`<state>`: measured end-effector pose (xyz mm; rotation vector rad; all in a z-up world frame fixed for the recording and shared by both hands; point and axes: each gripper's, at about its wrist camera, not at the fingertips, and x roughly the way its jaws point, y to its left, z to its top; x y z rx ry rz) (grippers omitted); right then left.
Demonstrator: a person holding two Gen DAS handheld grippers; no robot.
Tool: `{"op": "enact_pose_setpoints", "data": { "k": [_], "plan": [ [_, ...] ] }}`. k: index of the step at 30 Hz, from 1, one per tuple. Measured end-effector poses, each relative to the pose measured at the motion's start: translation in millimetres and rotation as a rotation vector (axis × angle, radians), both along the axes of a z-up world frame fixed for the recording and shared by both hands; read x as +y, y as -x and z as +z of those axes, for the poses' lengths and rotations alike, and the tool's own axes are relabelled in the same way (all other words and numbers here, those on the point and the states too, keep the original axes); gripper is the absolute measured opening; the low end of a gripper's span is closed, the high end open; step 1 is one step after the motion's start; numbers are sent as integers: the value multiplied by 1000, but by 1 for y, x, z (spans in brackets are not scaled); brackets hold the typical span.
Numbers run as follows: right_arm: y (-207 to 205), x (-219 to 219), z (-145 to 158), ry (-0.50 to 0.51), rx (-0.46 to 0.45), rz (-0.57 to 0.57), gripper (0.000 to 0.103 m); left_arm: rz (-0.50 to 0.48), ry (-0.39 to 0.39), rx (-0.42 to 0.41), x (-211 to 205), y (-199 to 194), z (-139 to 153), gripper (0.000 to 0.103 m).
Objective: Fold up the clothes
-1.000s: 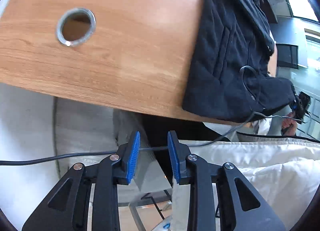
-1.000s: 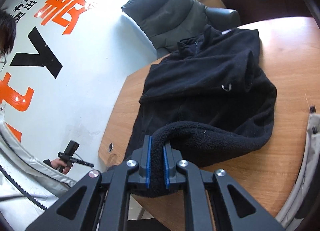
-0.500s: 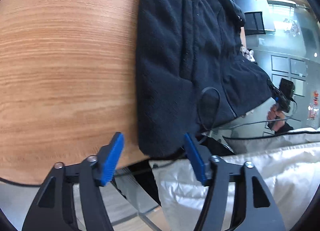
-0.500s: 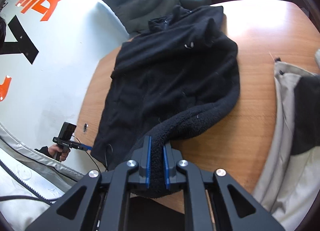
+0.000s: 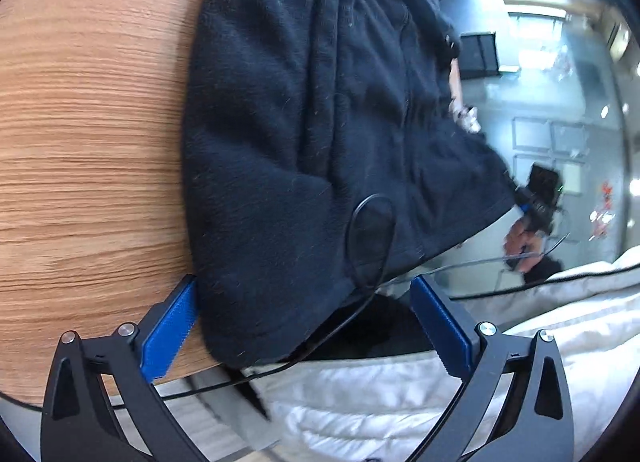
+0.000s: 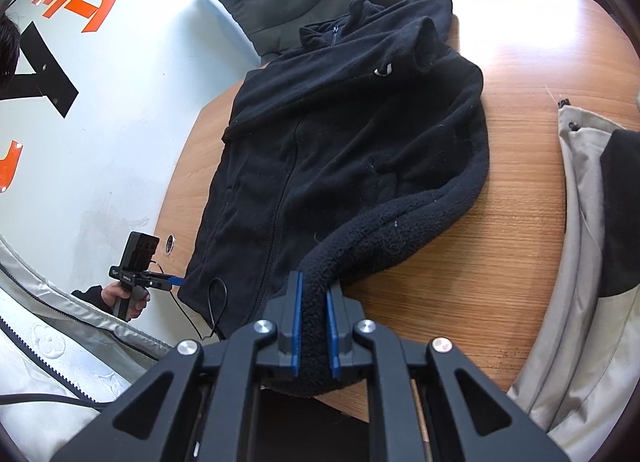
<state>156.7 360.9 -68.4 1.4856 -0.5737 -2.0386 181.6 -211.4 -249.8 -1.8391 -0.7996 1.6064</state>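
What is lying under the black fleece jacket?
The black fleece jacket lies on the round wooden table, whose bare top shows around it. Its hem hangs over the near edge. Whatever lies beneath the fabric is covered. The right gripper pinches its hem.

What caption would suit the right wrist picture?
Right hand-held gripper clamps the hem of a black fleece jacket spread on a wooden table.

Matt black fleece jacket (image 6: 344, 134), fuzzy; smooth wood-grain table (image 6: 512, 198), perhaps laminate; matt blue fingers (image 5: 172, 326).
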Motion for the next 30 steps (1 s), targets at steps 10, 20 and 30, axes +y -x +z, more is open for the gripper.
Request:
{"op": "enact_pose_setpoints", "data": {
  "k": [10,20,30],
  "plan": [
    [4,-3,-7,25,-10,14,11,76,-77,-27,15,7,-11,44],
    [8,2,-7,41,-21,10,11,122,-151,-65,11,7,-4,15],
    [52,1,34,178,118,-18,11,420,-422,54,16,51,83,15]
  ]
}}
